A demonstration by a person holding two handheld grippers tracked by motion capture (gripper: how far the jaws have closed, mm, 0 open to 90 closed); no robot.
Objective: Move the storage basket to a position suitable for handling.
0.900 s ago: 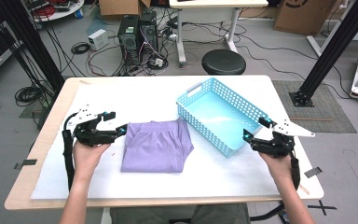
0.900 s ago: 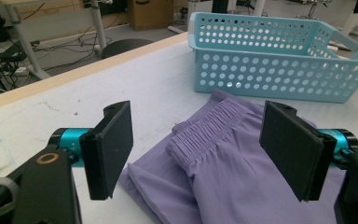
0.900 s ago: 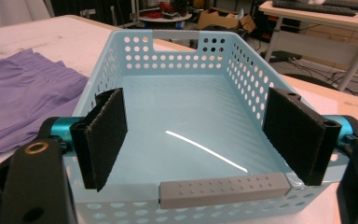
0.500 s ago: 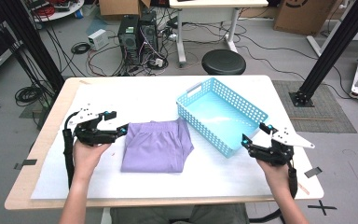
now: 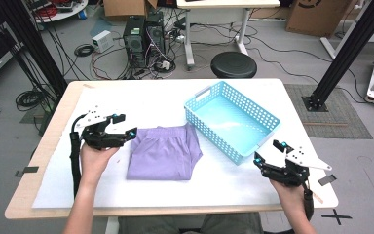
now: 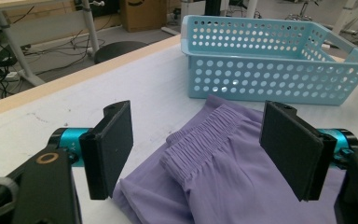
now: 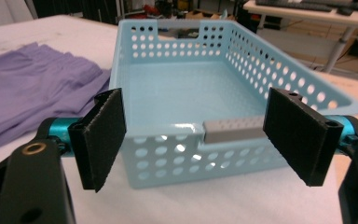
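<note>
I am lining up my left gripper [image 5: 122, 131], jaws wide and empty, at nine o'clock of the folded purple shorts [image 5: 163, 151]. My right gripper [image 5: 269, 153], also wide and empty, is facing the blue basket [image 5: 231, 119]. Next I likely need to close on the waistband.

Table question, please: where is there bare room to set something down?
Free: the table behind the purple garment, and the front strip between garment and right gripper. Crowded: where the garment touches the blue basket.
</note>
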